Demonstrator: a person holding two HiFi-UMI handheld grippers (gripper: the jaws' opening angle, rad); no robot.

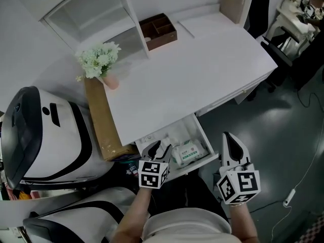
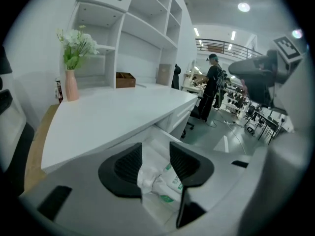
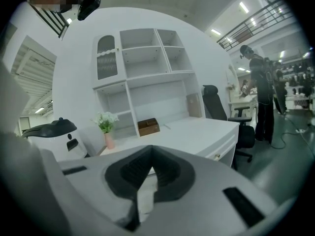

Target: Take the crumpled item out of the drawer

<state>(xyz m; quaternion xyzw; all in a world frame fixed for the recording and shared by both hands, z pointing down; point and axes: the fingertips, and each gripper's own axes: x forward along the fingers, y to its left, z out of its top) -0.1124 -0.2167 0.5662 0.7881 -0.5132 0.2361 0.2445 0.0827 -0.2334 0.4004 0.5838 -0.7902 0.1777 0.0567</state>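
The drawer under the white desk stands pulled out. My left gripper is dipped into its left part. In the left gripper view the left gripper is open, with a crumpled white item lying between the jaws, close against the left finger. A tissue pack with green print lies just beside it, also visible from above as the tissue pack. In the head view the gripper hides the crumpled item. My right gripper hangs outside the drawer's right side, and the right gripper is shut and empty.
On the desk stand a pink vase of white flowers and a brown box. A cardboard slab and a white-and-black machine are at the left. An office chair and a person are off to the right.
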